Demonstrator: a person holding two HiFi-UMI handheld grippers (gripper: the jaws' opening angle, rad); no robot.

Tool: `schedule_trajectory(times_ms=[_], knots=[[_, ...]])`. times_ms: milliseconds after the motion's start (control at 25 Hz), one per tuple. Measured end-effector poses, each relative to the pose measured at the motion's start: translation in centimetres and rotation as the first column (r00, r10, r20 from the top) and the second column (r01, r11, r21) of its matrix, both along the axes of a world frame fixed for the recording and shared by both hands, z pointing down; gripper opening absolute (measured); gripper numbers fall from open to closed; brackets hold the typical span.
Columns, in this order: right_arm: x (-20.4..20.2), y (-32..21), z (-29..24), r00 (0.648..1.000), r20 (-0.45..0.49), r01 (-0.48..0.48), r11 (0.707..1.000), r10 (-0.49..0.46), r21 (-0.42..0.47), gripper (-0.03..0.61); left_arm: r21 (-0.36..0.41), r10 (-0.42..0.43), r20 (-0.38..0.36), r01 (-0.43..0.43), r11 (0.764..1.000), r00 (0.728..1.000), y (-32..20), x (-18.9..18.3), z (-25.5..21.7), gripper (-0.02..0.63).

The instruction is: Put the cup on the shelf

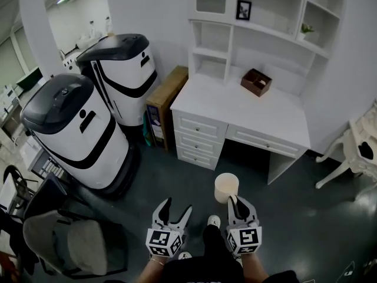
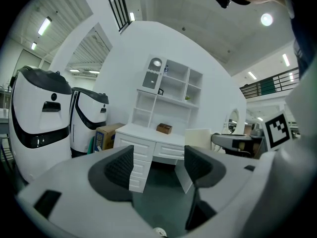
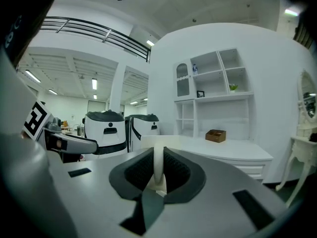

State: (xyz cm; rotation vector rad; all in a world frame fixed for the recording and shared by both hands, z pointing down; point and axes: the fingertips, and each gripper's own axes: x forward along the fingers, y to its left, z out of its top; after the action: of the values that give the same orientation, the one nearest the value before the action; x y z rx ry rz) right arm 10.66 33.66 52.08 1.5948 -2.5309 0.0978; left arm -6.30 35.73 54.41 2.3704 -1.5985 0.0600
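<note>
- Two grippers logged at lower centre of the head view, side by side, both aimed up-frame at the white desk (image 1: 247,108).
- Right gripper (image 1: 237,200): closed on the wall of the cream cup (image 1: 226,187), with the thin wall pinched between the pads.
- Cup: upright, mouth up, carried just ahead of the right tips over the dark floor (image 1: 177,170).
- Left gripper (image 1: 177,206): spread wide, nothing between the jaws, near the cup but apart from it.
- Shelf unit (image 1: 265,16): upper right of frame, on the rear of the desk, well apart from the cup and up-frame of it.
- Judged next: forward carry and lift by the right hand, the nearer one, long axis kept vertical.
- Judged risk: tilt under a one-wall pinch; brown box (image 1: 256,81) near the path.
</note>
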Motion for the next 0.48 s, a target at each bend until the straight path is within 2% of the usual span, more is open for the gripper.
schedule_trajectory(times_ms=[480], knots=[[2.5, -16.3, -1.6, 0.99, -0.012, 0.144, 0.989, -0.144, 0.023, 0.049, 0.02, -0.122, -0.013, 0.122, 0.992, 0.992, -14.2, 3.7, -1.8, 0.304]])
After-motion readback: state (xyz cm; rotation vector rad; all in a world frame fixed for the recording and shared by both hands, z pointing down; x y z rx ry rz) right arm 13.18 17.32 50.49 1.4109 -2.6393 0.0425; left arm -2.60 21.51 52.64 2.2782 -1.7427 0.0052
